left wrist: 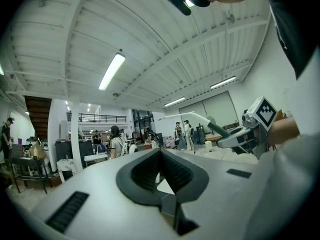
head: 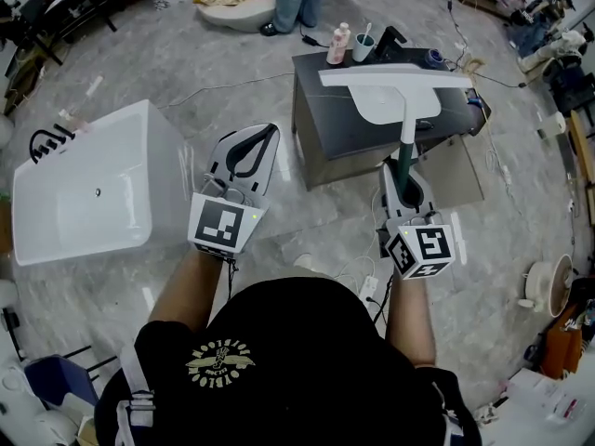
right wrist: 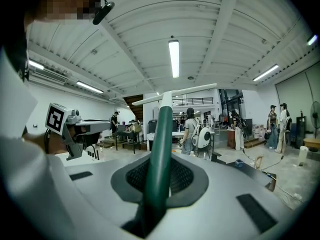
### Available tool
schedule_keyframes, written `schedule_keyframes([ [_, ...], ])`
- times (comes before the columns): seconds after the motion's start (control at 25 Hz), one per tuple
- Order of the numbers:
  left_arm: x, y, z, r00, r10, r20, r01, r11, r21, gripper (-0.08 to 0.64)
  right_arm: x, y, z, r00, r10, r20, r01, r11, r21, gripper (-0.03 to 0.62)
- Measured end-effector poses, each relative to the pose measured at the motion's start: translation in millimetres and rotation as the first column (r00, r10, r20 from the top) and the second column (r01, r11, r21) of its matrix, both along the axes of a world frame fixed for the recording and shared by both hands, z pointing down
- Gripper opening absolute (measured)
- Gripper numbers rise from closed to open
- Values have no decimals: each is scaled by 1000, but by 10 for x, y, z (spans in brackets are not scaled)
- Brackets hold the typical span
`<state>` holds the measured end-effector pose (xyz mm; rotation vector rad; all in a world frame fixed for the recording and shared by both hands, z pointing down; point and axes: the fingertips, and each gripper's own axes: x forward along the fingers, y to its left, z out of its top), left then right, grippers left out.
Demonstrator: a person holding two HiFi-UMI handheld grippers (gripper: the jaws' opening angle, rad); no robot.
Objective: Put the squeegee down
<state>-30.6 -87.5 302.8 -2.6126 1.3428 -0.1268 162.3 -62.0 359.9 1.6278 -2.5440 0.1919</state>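
Observation:
The squeegee (head: 394, 91) has a wide white blade and head and a dark green handle (right wrist: 160, 134). My right gripper (head: 400, 175) is shut on that handle and holds the squeegee out level, its head over the dark cabinet (head: 321, 137). In the right gripper view the handle runs straight up between the pads, and the white blade (right wrist: 175, 94) crosses the top. My left gripper (head: 269, 131) hovers to the left of the cabinet, shut with nothing in it; its tips (left wrist: 160, 153) meet. The left gripper view shows the squeegee (left wrist: 196, 117) and the right gripper (left wrist: 240, 136) off to the right.
Bottles (head: 338, 45), a cup with a toothbrush (head: 363, 46) and a dark fitting stand on the cabinet's far edge. A white bathtub (head: 88, 189) lies on the floor to the left. A person (head: 297, 3) stands beyond the cabinet. Cables (head: 358, 282) trail on the marble floor.

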Motion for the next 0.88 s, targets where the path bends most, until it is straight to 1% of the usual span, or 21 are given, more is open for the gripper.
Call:
schedule_keyframes([
  [0.08,120,-108,-7,1000,-3,0,3,1000,13,23,107,-121,18,1000,-7,1,7,1000,-1,60],
  [0.2,263,-263,33,1000,-17,8,17,1000,6,23,254,-294,62,1000,-21,8,22,1000,-8,60],
  [0.4,398,-377,51,999,-53,10,53,999,3,23,378,-464,117,998,-65,12,65,998,-17,60],
  [0.6,437,-367,112,997,-75,32,75,997,-13,23,398,-520,145,995,-96,22,97,995,-19,60],
  [0.88,402,-310,82,995,-85,42,85,996,-10,23,317,-483,170,992,-125,29,125,992,-30,60],
])
